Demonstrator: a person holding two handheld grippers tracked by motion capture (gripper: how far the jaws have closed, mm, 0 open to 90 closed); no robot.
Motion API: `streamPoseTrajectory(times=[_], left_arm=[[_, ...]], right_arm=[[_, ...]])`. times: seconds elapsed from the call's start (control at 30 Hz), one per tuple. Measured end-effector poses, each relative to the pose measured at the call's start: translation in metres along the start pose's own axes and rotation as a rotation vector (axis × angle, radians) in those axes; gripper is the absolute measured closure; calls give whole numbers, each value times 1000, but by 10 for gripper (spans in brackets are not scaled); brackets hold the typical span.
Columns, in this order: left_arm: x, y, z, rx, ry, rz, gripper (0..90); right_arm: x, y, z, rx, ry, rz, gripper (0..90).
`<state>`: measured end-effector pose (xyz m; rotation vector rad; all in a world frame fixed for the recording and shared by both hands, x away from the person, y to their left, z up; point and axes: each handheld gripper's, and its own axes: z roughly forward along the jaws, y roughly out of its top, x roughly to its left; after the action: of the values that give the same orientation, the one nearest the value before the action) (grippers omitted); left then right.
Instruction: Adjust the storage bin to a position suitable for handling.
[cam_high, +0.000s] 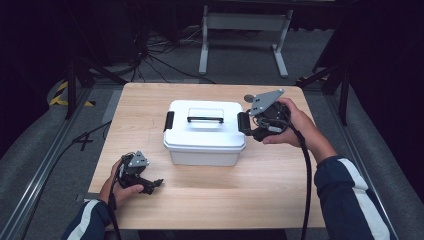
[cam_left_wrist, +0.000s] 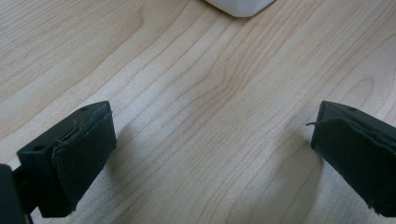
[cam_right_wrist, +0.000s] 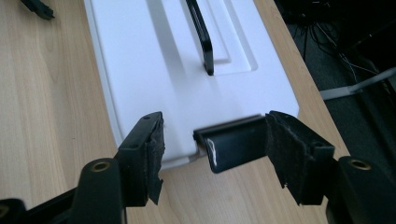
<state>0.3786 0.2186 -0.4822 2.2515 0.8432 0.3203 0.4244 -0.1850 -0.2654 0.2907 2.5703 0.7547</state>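
High view: white box (cam_high: 205, 132) mid-desk (cam_high: 270, 195), black handle (cam_high: 205, 119) on lid; right tool (cam_high: 246, 125) at its side latch (cam_high: 243, 121).

Left gripper view: left tool (cam_left_wrist: 212, 154) wide open, empty.

Right gripper view: right tool half open around latch, one pad touching. Likely rigid, smooth, light; best lifted by handle.

High view: fixed above my side, looking forward and down over the whole table (cam_high: 280, 195). Camera on my left gripper (cam_left_wrist: 212, 154): very low, close to bare wood, facing the white box (cam_left_wrist: 239, 5). Camera on my right gripper (cam_right_wrist: 212, 154): close at the box's end latch (cam_right_wrist: 233, 144), looking along its lid. All three share the box.
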Motion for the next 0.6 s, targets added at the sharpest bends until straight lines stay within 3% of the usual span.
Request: streamPoseTrajectory(times=[0.43,0.6], left_arm=[[0,0,0,-1,-3,-3,2],[0,0,0,0,-3,-4,2]], right_arm=[[1,38,35,47,36,-85,420],[-1,50,45,31,54,-82,475]])
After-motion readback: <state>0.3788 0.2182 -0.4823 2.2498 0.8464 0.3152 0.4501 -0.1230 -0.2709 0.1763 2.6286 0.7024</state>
